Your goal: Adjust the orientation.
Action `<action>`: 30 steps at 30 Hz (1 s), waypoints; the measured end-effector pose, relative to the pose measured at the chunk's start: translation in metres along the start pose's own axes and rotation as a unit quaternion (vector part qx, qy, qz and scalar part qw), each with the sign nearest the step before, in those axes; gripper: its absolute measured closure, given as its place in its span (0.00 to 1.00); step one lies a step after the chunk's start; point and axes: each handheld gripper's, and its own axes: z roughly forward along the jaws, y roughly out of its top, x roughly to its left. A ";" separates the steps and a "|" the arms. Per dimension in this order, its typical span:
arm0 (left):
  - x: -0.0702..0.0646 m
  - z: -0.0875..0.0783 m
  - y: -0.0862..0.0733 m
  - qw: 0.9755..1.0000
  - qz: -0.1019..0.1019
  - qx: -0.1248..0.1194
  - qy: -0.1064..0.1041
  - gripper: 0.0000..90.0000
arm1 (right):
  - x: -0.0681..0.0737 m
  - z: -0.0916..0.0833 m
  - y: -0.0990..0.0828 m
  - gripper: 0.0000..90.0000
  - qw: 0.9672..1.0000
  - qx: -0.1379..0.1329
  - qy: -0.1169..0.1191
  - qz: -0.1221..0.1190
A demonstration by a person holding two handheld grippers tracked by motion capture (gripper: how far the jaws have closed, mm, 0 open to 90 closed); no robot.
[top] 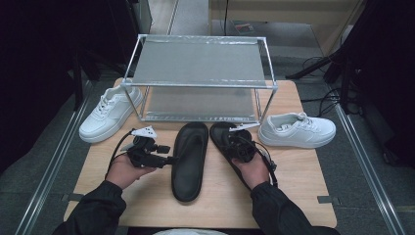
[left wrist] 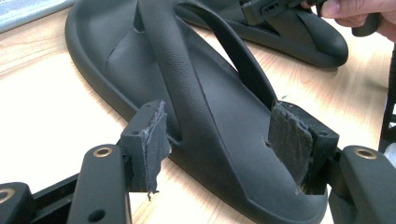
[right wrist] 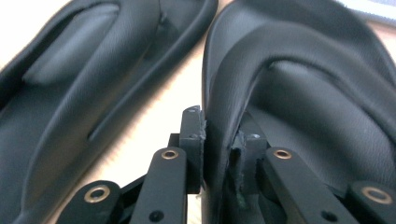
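- Right hand-held gripper (right wrist: 217, 158) pinches the side wall of the right black sandal (right wrist: 303, 93); one pad is outside the rim and one is inside, both pressing on it.
- Left hand-held gripper (left wrist: 219, 149) is open wide. Its two pads (left wrist: 289, 140) sit on either side of the left black sandal (left wrist: 205, 107) and do not squeeze it.
- Both sandals lie flat on the wooden bench (top: 293, 181), side by side and just apart, between the two hand-held grippers.
- Behind the hand-held grippers stands a metal shoe rack (top: 200, 63) with two shelves.
- One white sneaker (top: 105, 115) sits out past the left hand-held gripper, beside the rack.
- Another white sneaker (top: 297, 129) sits out past the right hand-held gripper, near the right sandal.
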 end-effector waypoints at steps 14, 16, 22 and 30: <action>0.007 -0.001 0.001 1.000 -0.004 -0.008 0.017 0.44 | -0.006 -0.036 -0.002 0.81 0.998 -0.041 0.045 -0.018; 0.009 -0.001 0.001 1.000 -0.004 -0.004 0.022 0.46 | -0.007 -0.043 -0.004 0.88 0.997 -0.044 0.049 -0.026; 0.015 0.001 0.004 0.999 -0.013 -0.002 0.038 0.70 | -0.012 -0.048 -0.011 0.98 0.998 -0.028 0.042 -0.027; 0.030 0.013 0.006 0.999 -0.021 0.017 0.036 0.97 | -0.013 -0.042 -0.017 0.98 0.999 -0.002 0.025 -0.039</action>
